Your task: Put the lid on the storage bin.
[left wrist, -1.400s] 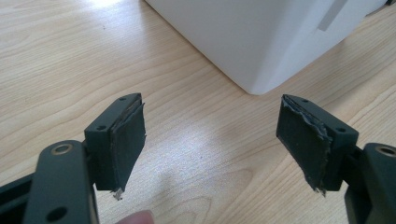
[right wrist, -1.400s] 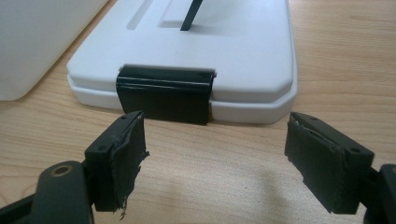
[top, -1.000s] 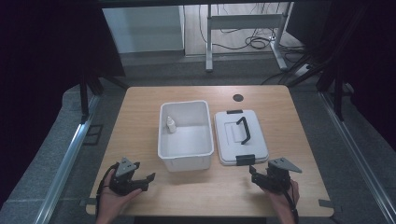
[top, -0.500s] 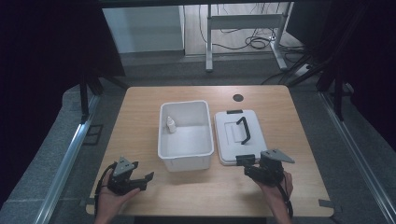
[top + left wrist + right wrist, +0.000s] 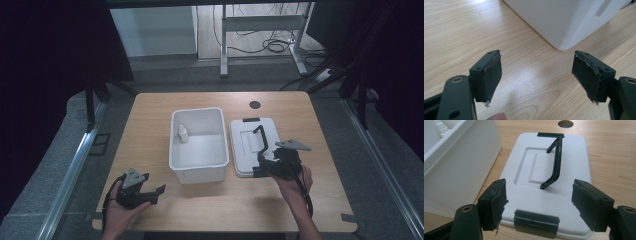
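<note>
The right gripper has come up off the desk and forward from the near edge, so that it now hangs over the near end of the white lid, whose black latch lies just below and between its jaws. Those jaws have just been closing a little, with nothing pressed between them.

Probably lab: curtained table, cables

Matt white plastic lid, glossy black handle, smooth white plastic bin, pale wood-grain table
</note>
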`<action>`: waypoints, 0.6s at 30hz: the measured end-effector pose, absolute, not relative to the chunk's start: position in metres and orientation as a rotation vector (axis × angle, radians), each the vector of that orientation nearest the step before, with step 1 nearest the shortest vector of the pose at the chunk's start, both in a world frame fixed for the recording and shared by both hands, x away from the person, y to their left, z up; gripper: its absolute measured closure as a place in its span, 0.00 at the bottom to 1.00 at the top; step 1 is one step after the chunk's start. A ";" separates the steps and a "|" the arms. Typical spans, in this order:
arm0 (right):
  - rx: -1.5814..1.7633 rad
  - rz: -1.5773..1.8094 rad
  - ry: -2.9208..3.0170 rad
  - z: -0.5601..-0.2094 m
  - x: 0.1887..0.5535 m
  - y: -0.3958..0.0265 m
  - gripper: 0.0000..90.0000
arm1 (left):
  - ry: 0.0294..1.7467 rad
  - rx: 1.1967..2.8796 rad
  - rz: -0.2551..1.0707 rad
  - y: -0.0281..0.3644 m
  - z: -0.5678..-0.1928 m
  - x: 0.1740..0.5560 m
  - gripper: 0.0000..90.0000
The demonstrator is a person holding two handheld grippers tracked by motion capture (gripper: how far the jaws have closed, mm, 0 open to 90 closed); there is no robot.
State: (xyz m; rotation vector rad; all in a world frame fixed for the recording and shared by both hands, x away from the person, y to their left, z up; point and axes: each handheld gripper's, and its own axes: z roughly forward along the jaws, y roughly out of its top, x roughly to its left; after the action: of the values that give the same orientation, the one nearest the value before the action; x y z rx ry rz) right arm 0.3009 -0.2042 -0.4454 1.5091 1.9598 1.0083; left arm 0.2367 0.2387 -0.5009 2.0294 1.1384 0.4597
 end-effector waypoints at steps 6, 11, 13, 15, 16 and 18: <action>1.548 0.962 1.997 -0.439 0.319 -0.205 0.34 | 1.136 2.032 0.458 0.238 -0.501 0.237 0.27; 1.587 0.937 2.013 -0.433 0.334 -0.207 0.35 | 1.135 2.030 0.458 0.239 -0.501 0.237 0.27; 1.602 0.924 2.026 -0.433 0.342 -0.208 0.35 | 1.137 2.029 0.457 0.239 -0.501 0.237 0.27; 1.618 0.911 2.035 -0.433 0.348 -0.207 0.36 | 1.135 2.030 0.456 0.239 -0.501 0.237 0.27; 1.627 0.898 2.043 -0.432 0.352 -0.207 0.36 | 1.135 2.030 0.456 0.239 -0.501 0.237 0.27; 1.632 0.881 2.048 -0.431 0.358 -0.207 0.38 | 1.135 2.031 0.456 0.239 -0.501 0.237 0.27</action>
State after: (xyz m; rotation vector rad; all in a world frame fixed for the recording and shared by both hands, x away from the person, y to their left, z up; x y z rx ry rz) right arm 0.3579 -0.2068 -0.4309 1.6324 2.0477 0.8808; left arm 0.2372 0.2387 -0.5010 2.0307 1.1350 0.4562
